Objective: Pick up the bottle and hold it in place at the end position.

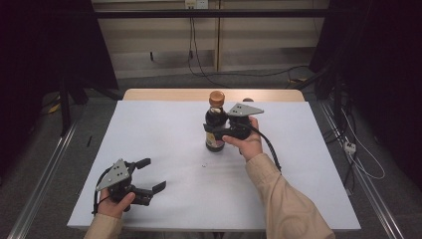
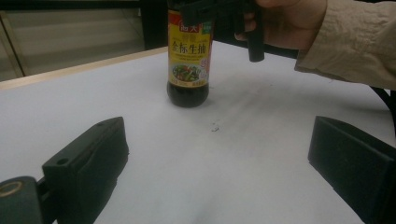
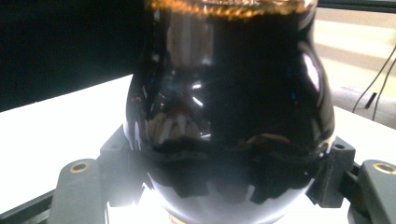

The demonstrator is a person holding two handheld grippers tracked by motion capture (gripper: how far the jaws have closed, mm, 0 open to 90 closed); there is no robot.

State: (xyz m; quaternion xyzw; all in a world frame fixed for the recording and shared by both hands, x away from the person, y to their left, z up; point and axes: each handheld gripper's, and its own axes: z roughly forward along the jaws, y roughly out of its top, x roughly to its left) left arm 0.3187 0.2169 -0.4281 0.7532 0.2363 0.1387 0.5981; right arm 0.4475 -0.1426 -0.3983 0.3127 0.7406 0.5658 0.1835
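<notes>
Toward the far middle of the white table (image 1: 164,129) stands the dark sauce bottle (image 1: 215,130), upright on its base, brown-orange cap (image 1: 216,97) on top; its yellow label (image 2: 189,49) carries a line of bold dark Chinese characters above a small picture of a vegetable dish, with a red band above that whose writing I cannot read; my right gripper (image 1: 215,130) has its jaws pressed on either side of the bottle's rounded shoulder, just above the label, and in the right gripper view the glossy black glass (image 3: 233,107) bulges between the two jaws, touching both; my right hand (image 1: 245,141) sits just to the right of the bottle, beige sleeve (image 1: 286,199) running back toward me; a tiny dark speck (image 1: 204,165) lies on the table just nearer me than the bottle; well to the near left of the bottle, my left gripper (image 1: 151,174) rests low over the table with its jaws spread wide and nothing between them, pointing toward the bottle.
</notes>
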